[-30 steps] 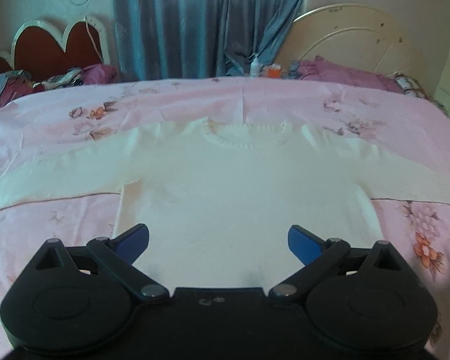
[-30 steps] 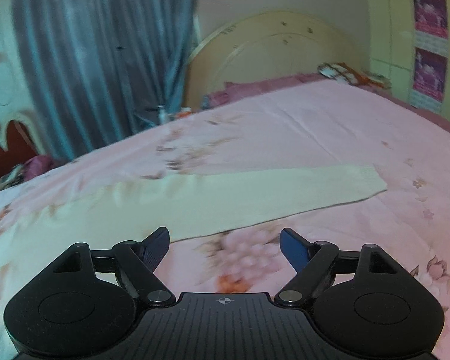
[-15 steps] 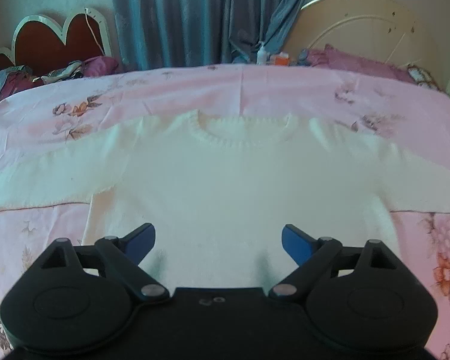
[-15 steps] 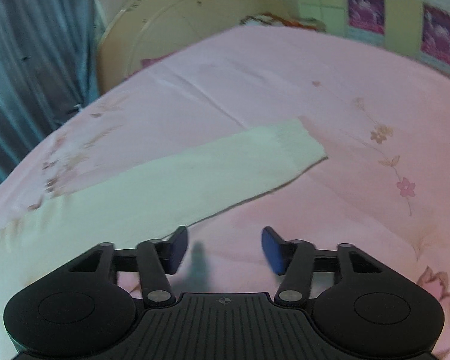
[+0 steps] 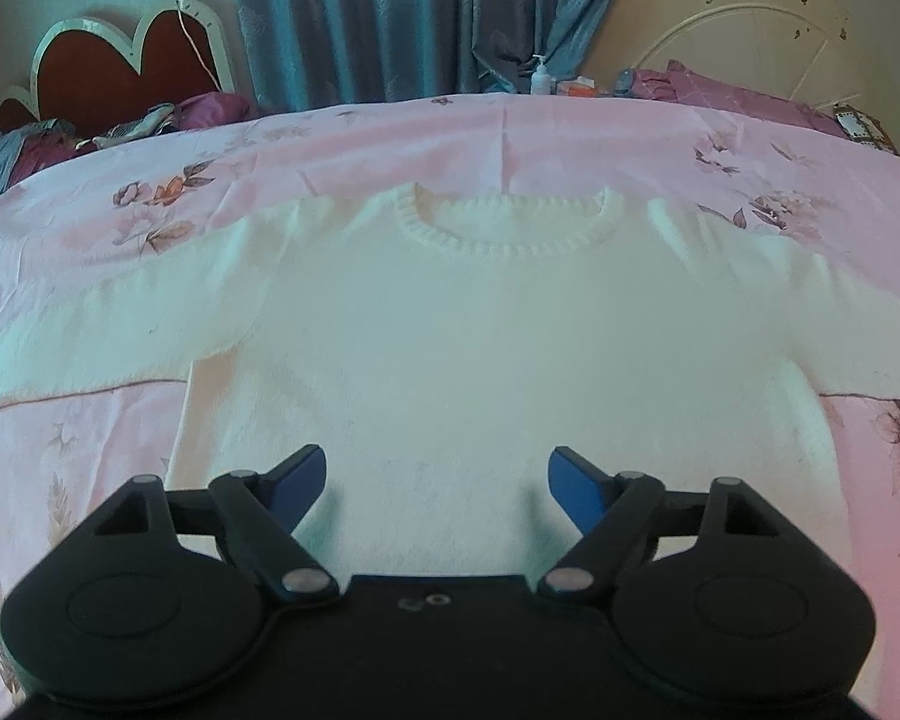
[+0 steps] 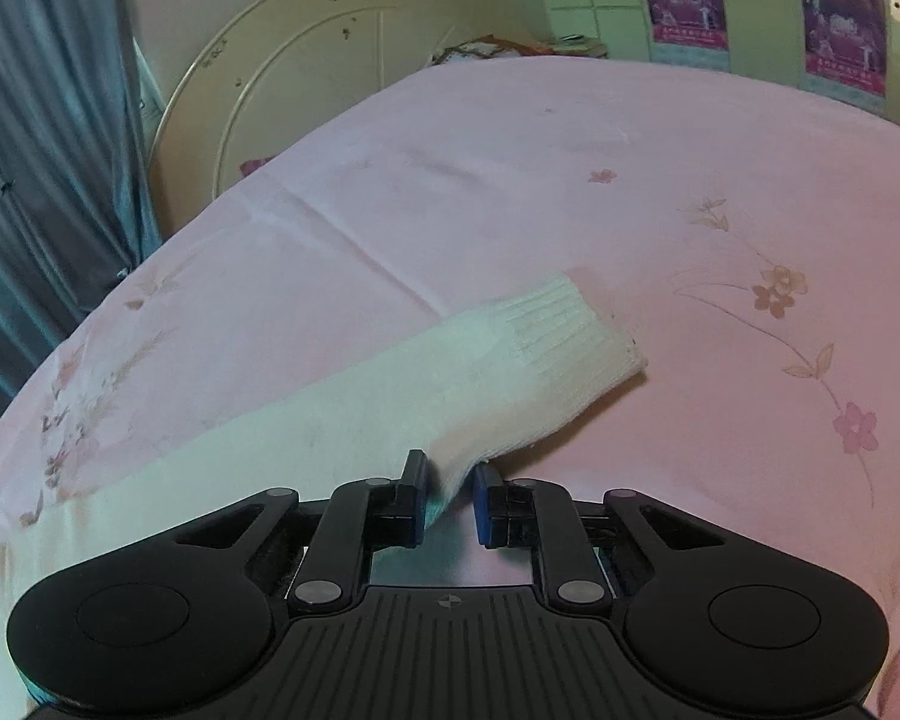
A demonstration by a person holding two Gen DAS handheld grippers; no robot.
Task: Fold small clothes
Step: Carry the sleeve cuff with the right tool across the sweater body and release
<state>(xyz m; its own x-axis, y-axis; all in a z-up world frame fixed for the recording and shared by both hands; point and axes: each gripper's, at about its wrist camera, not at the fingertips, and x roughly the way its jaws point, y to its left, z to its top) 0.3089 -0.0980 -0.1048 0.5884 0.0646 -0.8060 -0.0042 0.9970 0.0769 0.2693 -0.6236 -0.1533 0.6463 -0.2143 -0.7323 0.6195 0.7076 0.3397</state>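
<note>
my white sweater (image 5: 450, 348) lies flat, face up, on the pink floral bed sheet (image 5: 390, 132), sleeves spread to both sides, collar towards the curtain (image 5: 390, 12). my left tongs (image 5: 435, 480) hang over its lower body, jaws wide but closing, nothing pinched. my right tongs (image 6: 450, 495) are closing on the near edge of the right sleeve (image 6: 390, 396) close to its ribbed cuff (image 6: 564, 330); a fold of knit sits between the blue pads, already bunched up.
</note>
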